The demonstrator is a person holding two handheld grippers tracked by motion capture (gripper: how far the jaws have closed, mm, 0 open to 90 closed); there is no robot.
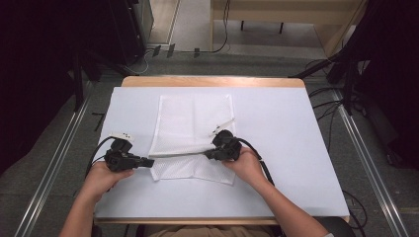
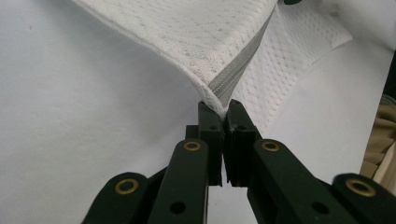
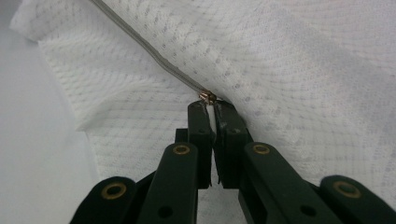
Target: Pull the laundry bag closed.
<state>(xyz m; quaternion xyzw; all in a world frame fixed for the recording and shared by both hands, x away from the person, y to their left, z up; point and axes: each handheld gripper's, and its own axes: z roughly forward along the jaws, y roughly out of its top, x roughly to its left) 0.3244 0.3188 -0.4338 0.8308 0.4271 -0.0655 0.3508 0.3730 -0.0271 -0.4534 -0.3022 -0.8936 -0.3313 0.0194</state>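
Note:
A white mesh bag [image 1: 192, 133] lies on the white table cover, its grey zipper [image 1: 178, 154] running across its near part. My left gripper [image 1: 149, 162] is shut on the bag's left edge at the zipper's end [image 2: 219, 103], lifting the cloth off the cover. My right gripper [image 1: 208, 155] is shut on the white zipper pull [image 3: 211, 113] just behind the brass slider [image 3: 207, 96]. The zipper [image 3: 149, 51] stretches taut between the two grippers. The mesh bag [image 3: 289, 60] spreads around the right jaws.
The white table cover [image 1: 286, 143] spans the wooden table [image 1: 212, 81], with bare room right of the bag and along the near edge. Cables [image 1: 341, 106] trail over the floor at the right. Metal rails [image 1: 54, 163] run beside the table.

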